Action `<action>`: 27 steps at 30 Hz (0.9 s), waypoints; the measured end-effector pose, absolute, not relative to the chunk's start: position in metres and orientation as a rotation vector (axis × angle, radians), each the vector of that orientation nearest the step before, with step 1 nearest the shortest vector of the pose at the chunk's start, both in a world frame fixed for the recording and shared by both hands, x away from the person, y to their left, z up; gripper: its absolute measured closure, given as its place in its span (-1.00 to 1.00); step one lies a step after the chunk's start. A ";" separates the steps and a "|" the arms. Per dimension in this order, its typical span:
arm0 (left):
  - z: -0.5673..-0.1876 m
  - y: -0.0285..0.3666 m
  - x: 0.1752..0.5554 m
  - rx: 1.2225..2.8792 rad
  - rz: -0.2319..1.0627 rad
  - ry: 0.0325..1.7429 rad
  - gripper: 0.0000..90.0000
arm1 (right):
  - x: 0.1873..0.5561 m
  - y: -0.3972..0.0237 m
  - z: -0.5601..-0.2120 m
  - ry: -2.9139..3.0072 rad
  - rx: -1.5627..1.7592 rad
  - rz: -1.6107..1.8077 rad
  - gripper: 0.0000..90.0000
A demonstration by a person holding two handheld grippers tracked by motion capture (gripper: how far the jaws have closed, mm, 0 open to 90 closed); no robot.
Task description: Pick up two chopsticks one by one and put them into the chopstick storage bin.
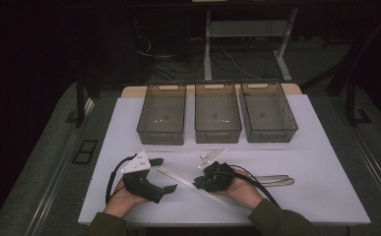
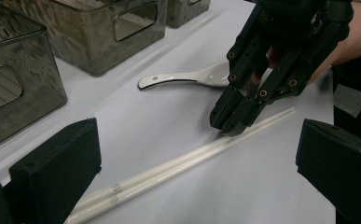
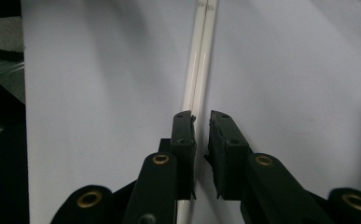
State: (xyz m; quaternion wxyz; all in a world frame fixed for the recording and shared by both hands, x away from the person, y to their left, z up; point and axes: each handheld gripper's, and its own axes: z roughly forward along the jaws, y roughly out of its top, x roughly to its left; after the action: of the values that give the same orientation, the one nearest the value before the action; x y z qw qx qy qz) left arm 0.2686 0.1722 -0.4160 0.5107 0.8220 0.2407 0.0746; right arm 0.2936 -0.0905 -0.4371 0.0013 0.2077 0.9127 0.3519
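A pair of long white chopsticks (image 1: 178, 178) lies side by side on the white table (image 1: 316, 162), running diagonally between my two grippers. My right gripper (image 1: 200, 184) points down at them, its jaws nearly together with the chopsticks (image 3: 199, 60) pinched between the tips (image 3: 202, 119). In the left gripper view the right gripper (image 2: 234, 123) grips the pair (image 2: 169, 168) near one end. My left gripper (image 1: 164, 174) lies on its side, wide open and empty, with its jaws either side of the chopsticks' other end (image 2: 197, 158).
A white ceramic spoon (image 1: 271, 181) (image 2: 183, 79) lies just right of my right hand. Three dark see-through bins (image 1: 161, 136) (image 1: 217, 135) (image 1: 271, 133) stand in a row at the back of the table, each empty. Table legs and cables show beyond.
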 end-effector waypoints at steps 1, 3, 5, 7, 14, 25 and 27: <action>-0.416 0.172 0.269 1.979 0.180 0.579 -1.00 | 0.294 -0.091 -0.438 2.869 0.643 1.099 0.77; -0.416 0.172 0.268 1.979 0.180 0.578 -1.00 | 0.294 -0.090 -0.438 2.871 0.644 1.099 0.77; -0.416 0.172 0.268 1.978 0.179 0.579 -1.00 | 0.294 -0.089 -0.438 2.872 0.647 1.093 0.77; -0.416 0.172 0.268 1.979 0.179 0.578 -1.00 | 0.294 -0.088 -0.439 2.868 0.644 1.090 0.78; -0.416 0.172 0.268 1.980 0.177 0.576 -1.00 | 0.298 -0.085 -0.442 2.870 0.654 1.070 0.80; -0.416 0.172 0.268 1.981 0.178 0.574 -1.00 | 0.296 -0.082 -0.442 2.856 0.627 1.030 0.85; -0.416 0.172 0.268 1.981 0.178 0.574 -1.00 | 0.296 -0.082 -0.442 2.851 0.642 1.030 0.85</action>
State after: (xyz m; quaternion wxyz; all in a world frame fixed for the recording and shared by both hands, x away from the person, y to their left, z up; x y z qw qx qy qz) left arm 0.2683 0.1717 -0.4163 0.5104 0.8230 0.2383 0.0738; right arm 0.2961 -0.0824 -0.4425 0.0212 0.2072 0.9199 0.3323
